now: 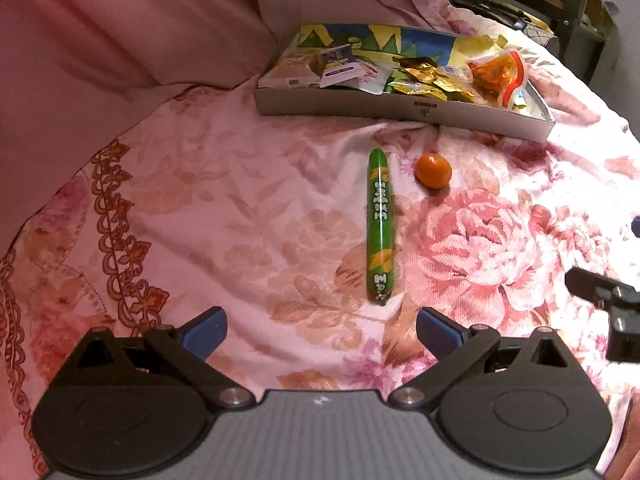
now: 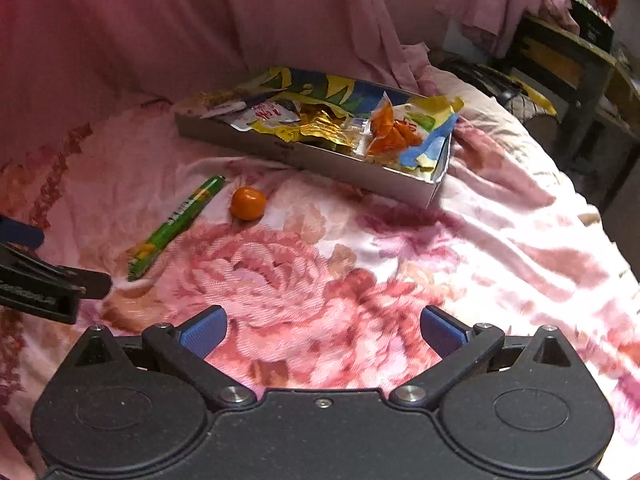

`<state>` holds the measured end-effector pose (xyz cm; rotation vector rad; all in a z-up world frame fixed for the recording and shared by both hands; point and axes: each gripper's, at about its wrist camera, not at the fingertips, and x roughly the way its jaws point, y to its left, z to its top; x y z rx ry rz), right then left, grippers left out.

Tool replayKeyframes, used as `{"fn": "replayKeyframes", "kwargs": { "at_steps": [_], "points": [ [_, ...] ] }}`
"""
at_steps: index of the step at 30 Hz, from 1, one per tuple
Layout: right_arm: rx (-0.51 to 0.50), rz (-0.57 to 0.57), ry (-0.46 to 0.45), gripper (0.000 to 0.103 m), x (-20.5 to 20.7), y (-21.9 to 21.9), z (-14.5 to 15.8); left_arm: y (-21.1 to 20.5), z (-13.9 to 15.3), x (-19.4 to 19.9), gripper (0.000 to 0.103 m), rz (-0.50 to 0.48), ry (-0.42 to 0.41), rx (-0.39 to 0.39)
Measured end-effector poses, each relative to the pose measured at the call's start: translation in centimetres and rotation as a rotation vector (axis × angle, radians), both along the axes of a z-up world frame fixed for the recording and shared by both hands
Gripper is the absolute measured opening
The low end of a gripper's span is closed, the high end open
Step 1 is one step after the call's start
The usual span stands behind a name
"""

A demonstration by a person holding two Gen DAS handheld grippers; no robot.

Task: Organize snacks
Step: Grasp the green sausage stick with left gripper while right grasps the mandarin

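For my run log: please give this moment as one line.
left gripper: open, empty | right gripper: open, empty | sausage, orange: on bedspread, outside box

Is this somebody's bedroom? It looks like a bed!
Probably yes, a bedroom. The snacks lie on a soft, wrinkled floral bedsheet, pink fabric drapes behind the snack box, and a dark wooden chair stands beside it.
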<state>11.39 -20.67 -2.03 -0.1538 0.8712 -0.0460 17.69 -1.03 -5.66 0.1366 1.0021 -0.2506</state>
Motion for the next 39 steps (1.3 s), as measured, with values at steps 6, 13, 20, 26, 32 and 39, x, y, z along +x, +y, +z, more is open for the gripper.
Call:
{"fn": "replayKeyframes", "kwargs": {
  "at_steps": [6, 13, 20, 26, 32, 39],
  "points": [
    [-0.039, 0.016, -0.003, 0.102, 1.9, -0.2, -0.4, 0.3, -0.8, 1.3, 0.103, 0.018, 0.029, -0.033],
    [-0.054, 0.069, -0.047, 0.102, 4.7, -0.5, -1.1, -1.0, -1.6, 1.8, 0.103, -0.047, -0.002, -0.017],
    [0.03, 0.163, -0.132, 0.102, 7.2, -0.6, -1.2, -2.7, -2.3, 2.4, 0.103, -0.128, -0.056, 0.021],
    [0.131, 0.222, -0.131, 0.101, 9.6, -0.8, -2.2, -3.5, -2.4, 3.4, 0.102, -0.16, -0.1, 0.021],
    [0.229, 0.237, -0.074, 0.095, 11.9, -0.8, -3.7, -3.7, -2.9, 4.2, 0.102, -0.18, -0.098, 0.019],
    [0.335, 0.222, -0.02, 0.087, 13.2, -0.6, -4.5, -2.8, -3.0, 4.7, 0.097, -0.156, -0.068, -0.036]
  ]
}}
